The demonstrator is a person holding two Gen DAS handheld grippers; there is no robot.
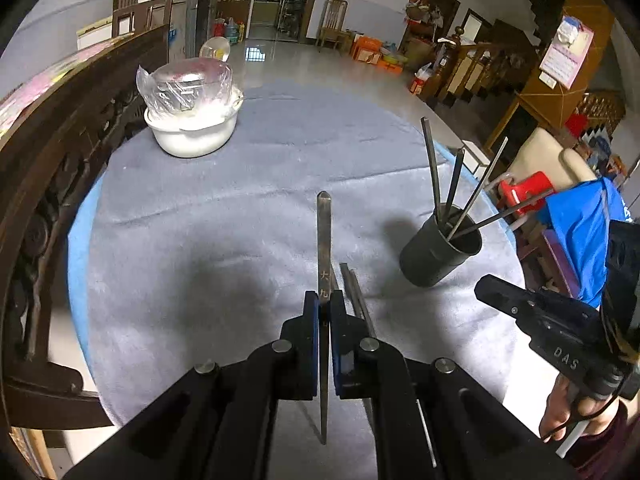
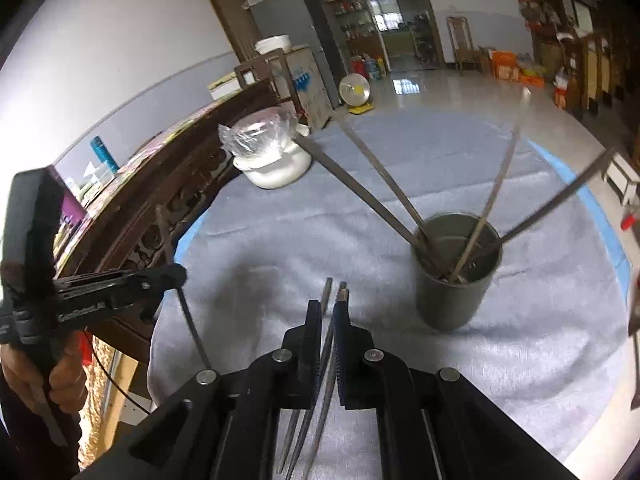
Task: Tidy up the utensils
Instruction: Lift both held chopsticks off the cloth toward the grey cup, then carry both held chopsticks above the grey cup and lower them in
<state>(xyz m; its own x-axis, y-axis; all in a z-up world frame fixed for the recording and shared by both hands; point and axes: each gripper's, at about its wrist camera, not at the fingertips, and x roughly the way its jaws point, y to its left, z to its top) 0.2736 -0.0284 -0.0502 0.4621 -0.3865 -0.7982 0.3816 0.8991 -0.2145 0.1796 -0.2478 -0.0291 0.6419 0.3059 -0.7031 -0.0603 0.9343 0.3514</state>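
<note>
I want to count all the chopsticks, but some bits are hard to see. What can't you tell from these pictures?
- Cup bottom, right wrist view: the chopsticks' lower ends are lost in shadow.
- Chopsticks in the right gripper, right wrist view: overlapping and blurred, so the count is unclear.
- Chopstick in the left gripper, left wrist view: the engraved characters are too small to read.
- Bowl, both views: crinkled plastic hides the contents.

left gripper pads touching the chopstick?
Touching. Left wrist view: left gripper pads are shut on the chopstick from both sides.

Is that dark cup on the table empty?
No, the dark cup already holds several metal chopsticks, which lean out over its rim in different directions.
</note>
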